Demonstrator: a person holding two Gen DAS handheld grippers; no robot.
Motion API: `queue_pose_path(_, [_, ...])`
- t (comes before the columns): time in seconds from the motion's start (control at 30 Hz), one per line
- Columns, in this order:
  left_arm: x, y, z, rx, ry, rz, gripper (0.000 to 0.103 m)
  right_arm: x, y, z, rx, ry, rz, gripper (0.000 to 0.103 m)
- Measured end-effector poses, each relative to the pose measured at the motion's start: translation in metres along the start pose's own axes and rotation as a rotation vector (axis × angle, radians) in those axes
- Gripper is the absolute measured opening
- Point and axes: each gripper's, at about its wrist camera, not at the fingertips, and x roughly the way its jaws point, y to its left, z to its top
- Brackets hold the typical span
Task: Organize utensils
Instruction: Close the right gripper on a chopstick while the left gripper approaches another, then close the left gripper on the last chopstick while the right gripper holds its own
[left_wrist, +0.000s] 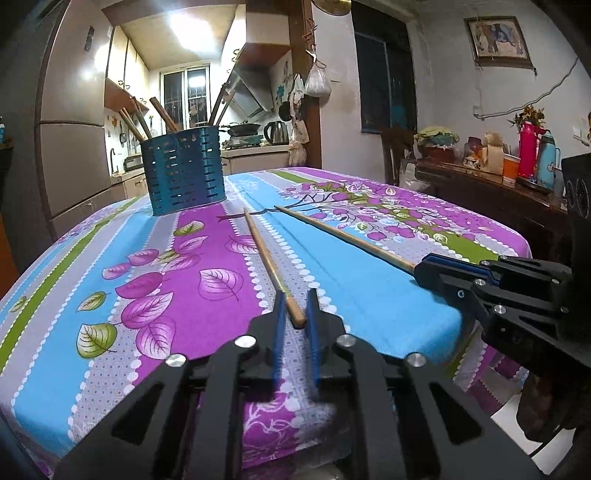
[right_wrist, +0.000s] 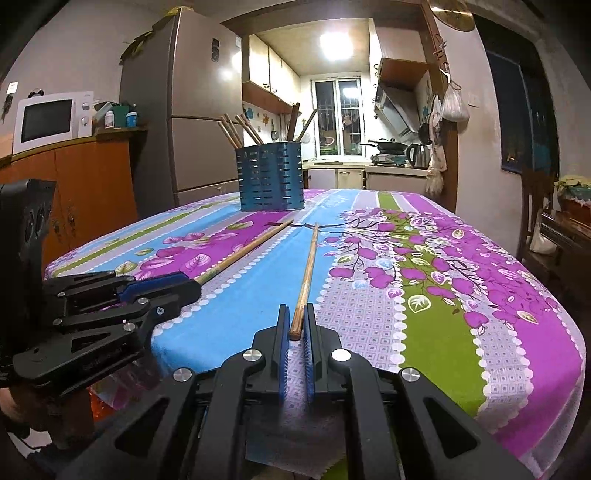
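Both grippers are at the near edge of the table (right_wrist: 436, 332), which is covered in a striped cloth with purple flowers and leaves, and each has its jaws closed on the thick near end of a wooden chopstick. The left gripper (left_wrist: 297, 314) pinches the left chopstick (left_wrist: 271, 262), whose shaft runs away over the purple and blue stripes; the right gripper (right_wrist: 297, 325) clamps the right chopstick (right_wrist: 306, 275), which points almost straight ahead. From the opposite wrist views each tool shows side-on with its stick projecting from the closed jaws. The two sticks look to lie low along the cloth, their thin tips near each other short of the blue perforated utensil holder (right_wrist: 271, 177), which stands upright at the far middle of the table with several chopsticks (right_wrist: 236, 129) already leaning in it. The step in hand appears to be the pickup of the last two loose chopsticks, with both grips made and the lift not yet begun. The next move probably calls for raising both sticks clear of the cloth, carrying them across to the holder, tipping them toward upright above its rim and releasing them so they drop in beside the others without knocking it over. No brand or readable writing can be made out; the small marks on the refrigerator (right_wrist: 192, 110) are too blurred to read.
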Motion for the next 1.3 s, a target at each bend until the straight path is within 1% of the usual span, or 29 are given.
queue_pose_path(0.2, [-0.003, 0.003, 0.004, -0.007, 0.002, -0.014, 0.008, -0.011, -0.001, 0.009, -0.003, -0.023, -0.008, 0.008])
queue_pose_path(0.33, [-0.017, 0.005, 0.015, -0.008, -0.033, -0.025, 0.008, -0.025, 0.002, 0.028, -0.018, -0.062, -0.007, 0.008])
queue_pose_path(0.53, [-0.044, 0.012, 0.043, -0.004, -0.113, -0.025, 0.007, -0.053, 0.008, 0.071, -0.08, -0.155, 0.008, 0.007])
queue_pose_path(0.73, [-0.062, 0.022, 0.083, 0.035, -0.209, -0.016, 0.007, -0.063, 0.006, 0.118, -0.138, -0.225, 0.03, 0.007])
queue_pose_path(0.87, [-0.058, 0.028, 0.104, 0.059, -0.219, -0.009, 0.007, -0.061, 0.003, 0.146, -0.166, -0.25, 0.04, 0.007])
queue_pose_path(0.9, [-0.057, 0.03, 0.104, 0.046, -0.205, -0.025, 0.007, -0.06, 0.002, 0.151, -0.171, -0.254, 0.039, 0.007])
queue_pose_path(0.93, [-0.055, 0.031, 0.1, 0.032, -0.179, -0.045, 0.007, -0.06, 0.001, 0.155, -0.174, -0.259, 0.035, 0.007])
queue_pose_path(1.0, [-0.054, 0.029, 0.086, 0.013, -0.158, -0.055, 0.008, -0.061, -0.002, 0.155, -0.167, -0.256, 0.037, 0.007])
queue_pose_path(1.13, [-0.037, 0.008, 0.034, 0.047, -0.028, -0.092, 0.009, -0.061, -0.004, 0.141, -0.156, -0.222, 0.039, 0.007])
queue_pose_path(1.17, [-0.033, 0.005, 0.024, 0.046, -0.004, -0.092, 0.009, -0.061, -0.004, 0.137, -0.154, -0.218, 0.038, 0.007])
queue_pose_path(1.23, [-0.028, 0.001, 0.009, 0.057, 0.013, -0.063, 0.009, -0.063, -0.006, 0.131, -0.14, -0.209, 0.038, 0.007])
queue_pose_path(1.3, [-0.022, 0.004, -0.001, 0.044, 0.028, -0.037, 0.009, -0.066, -0.007, 0.127, -0.129, -0.207, 0.036, 0.007])
